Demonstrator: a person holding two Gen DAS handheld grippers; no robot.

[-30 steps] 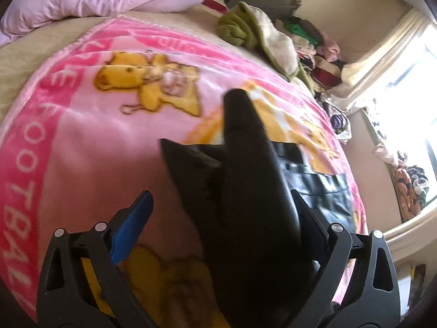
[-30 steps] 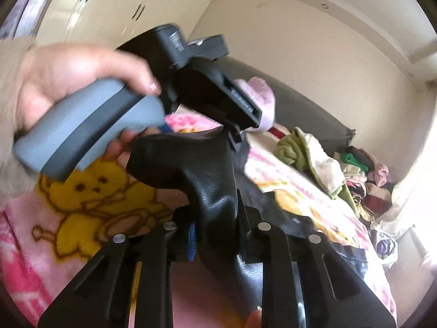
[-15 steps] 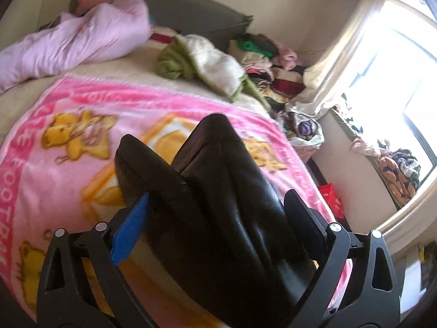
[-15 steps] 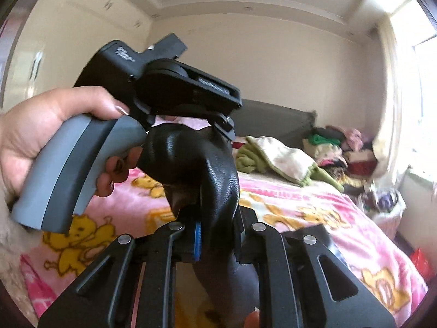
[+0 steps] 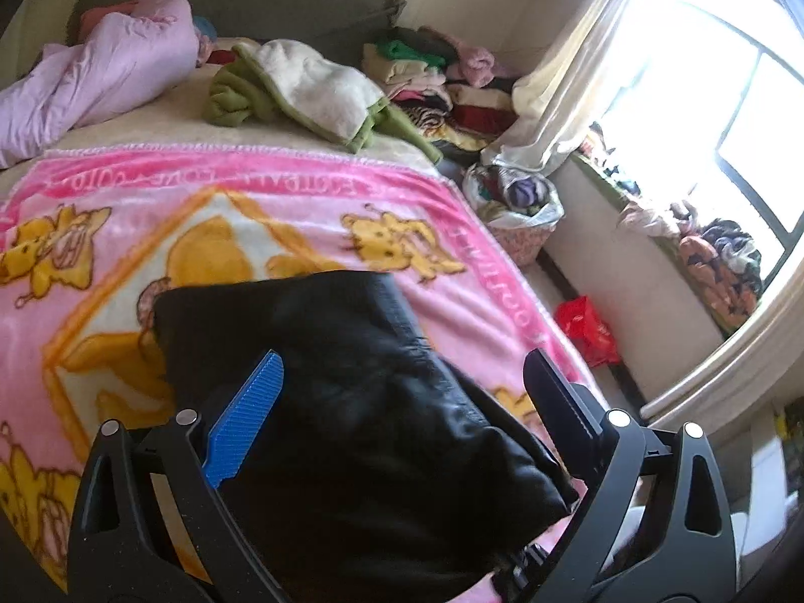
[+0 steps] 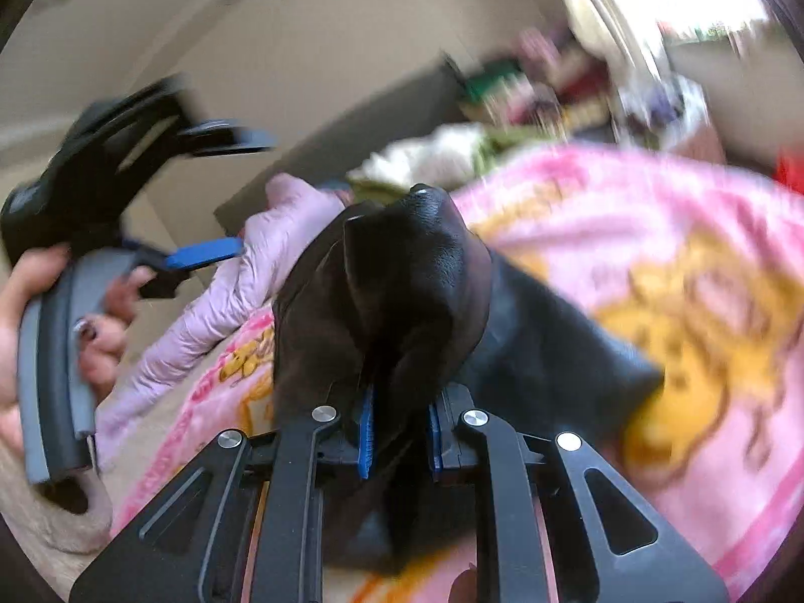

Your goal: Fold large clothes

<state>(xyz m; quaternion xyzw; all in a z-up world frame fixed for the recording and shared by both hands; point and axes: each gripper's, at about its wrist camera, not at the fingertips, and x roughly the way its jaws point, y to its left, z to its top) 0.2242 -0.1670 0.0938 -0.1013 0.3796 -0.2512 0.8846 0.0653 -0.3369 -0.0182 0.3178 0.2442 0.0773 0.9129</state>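
Note:
A black leather-like garment [image 5: 362,452] lies bunched on the pink cartoon blanket [image 5: 151,211] that covers the bed. My right gripper [image 6: 402,402] is shut on a fold of the garment [image 6: 417,261], and the fabric rises in a hump ahead of its blue pads. My left gripper [image 5: 402,359] is open, with its fingers spread wide above the garment and not pressing it. In the right wrist view the left gripper [image 6: 254,191] hangs at the far left in a person's hand [image 6: 20,301], apart from the garment. That view is blurred by motion.
At the head of the bed lie a lilac quilted jacket [image 5: 100,70] and a green and white fleece [image 5: 301,85]. Stacks of folded clothes [image 5: 442,85] fill the far corner. A basket of laundry [image 5: 522,211], a red bag [image 5: 585,326] and a bright window [image 5: 703,100] are to the right of the bed.
The left gripper has let go of the garment and drawn away from it. The right gripper has rolled and swung across the bed with the garment, which now lies lower on the blanket.

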